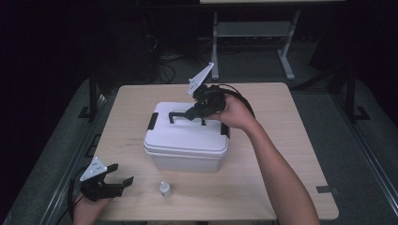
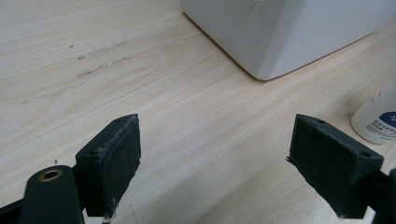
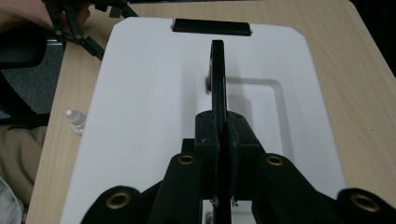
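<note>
A white lidded box (image 1: 185,138) stands at the middle of the wooden table (image 1: 281,140). Its black handle (image 1: 180,115) is raised upright from the lid. My right gripper (image 1: 197,112) is shut on that handle (image 3: 217,79), with the pads clamped on the thin black bar above the white lid (image 3: 154,93). My left gripper (image 1: 119,176) rests low at the table's front left corner, jaws open and nothing between them. In the left gripper view its pads (image 2: 112,163) hover over bare wood, with the box's corner (image 2: 280,32) ahead.
A small white dropper bottle (image 1: 164,189) stands in front of the box near the front edge; its side (image 2: 376,119) appears at the right of the left gripper view. Black latches (image 1: 153,121) sit on the box's ends. Table legs and cables lie beyond the far edge.
</note>
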### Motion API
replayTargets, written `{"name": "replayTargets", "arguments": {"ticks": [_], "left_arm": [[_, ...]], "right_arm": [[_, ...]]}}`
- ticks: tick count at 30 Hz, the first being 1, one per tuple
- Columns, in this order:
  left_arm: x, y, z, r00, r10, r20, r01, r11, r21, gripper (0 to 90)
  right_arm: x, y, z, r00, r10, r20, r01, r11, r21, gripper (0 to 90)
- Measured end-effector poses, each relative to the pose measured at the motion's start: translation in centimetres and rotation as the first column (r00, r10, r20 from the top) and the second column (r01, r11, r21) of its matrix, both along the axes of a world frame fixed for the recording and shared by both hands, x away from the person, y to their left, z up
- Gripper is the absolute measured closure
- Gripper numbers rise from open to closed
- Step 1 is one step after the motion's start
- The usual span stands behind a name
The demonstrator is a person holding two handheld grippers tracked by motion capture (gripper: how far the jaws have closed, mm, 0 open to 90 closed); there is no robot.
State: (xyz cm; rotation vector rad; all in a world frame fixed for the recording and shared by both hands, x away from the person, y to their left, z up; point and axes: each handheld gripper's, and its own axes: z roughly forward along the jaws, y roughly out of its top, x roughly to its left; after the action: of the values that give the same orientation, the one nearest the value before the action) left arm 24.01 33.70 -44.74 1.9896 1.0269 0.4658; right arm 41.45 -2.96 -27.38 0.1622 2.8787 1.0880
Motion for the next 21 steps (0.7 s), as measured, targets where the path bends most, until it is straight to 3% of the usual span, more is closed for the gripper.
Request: {"name": "replayTargets", "arguments": {"ticks": [21], "left_arm": [[-0.2,-0.2,-0.1,1.0,0.003,-0.008,-0.003,1.0,0.008,16.6]], "right_arm": [[-4.0,-7.1,4.1,0.9949,-0.053,0.086,0.05,0.998,0.035,84.1]]}}
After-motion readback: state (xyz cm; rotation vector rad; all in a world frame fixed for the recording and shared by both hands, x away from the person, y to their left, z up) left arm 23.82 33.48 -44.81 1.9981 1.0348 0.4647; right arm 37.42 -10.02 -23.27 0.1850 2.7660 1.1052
